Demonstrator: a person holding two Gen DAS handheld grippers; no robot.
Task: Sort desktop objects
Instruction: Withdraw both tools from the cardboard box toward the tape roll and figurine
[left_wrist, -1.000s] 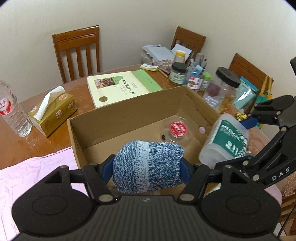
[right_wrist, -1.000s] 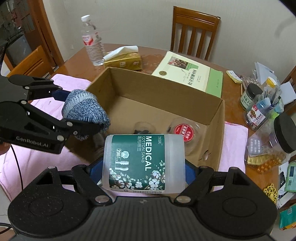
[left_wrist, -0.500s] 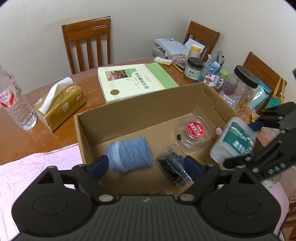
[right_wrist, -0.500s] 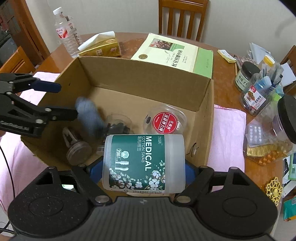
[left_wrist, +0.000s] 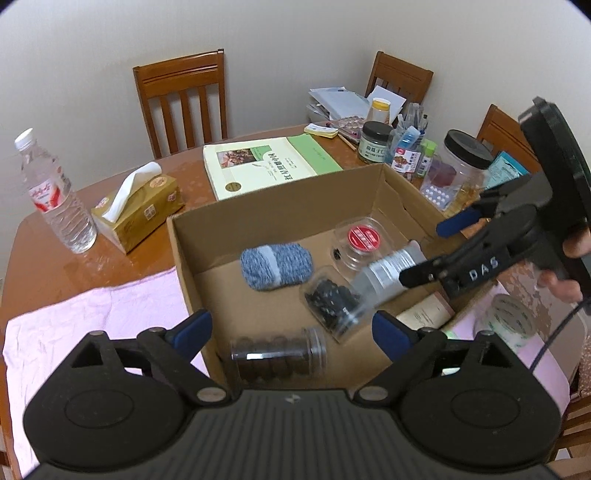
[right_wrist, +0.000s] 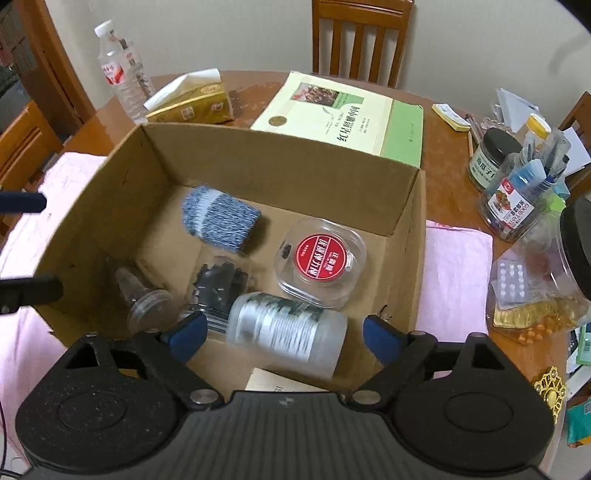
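I am holding my left hand-held gripper (left_wrist: 291, 330) and right hand-held gripper (right_wrist: 284, 334), jaws just opened and empty, over the cardboard box (right_wrist: 280, 175); sock (right_wrist: 219, 219) and swab bottle (right_wrist: 286, 330) are lying inside.

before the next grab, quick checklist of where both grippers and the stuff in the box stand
1. Left gripper empty: ok, jaws have just been opening, nothing between them.
2. Right gripper let go: ok, jaws have just been opening; the frosted plastic cotton swab jar lies between them, blurred, pads clear of it.
3. Blue knitted roll inside the brown cardboard box: ok, lying on its floor.
4. Swab jar settled: cannot tell, motion blur.
5. Room left in box: ok, bare floor along the far wall.
6. Clear round tub with red label undisturbed: ok, flat, lid up.
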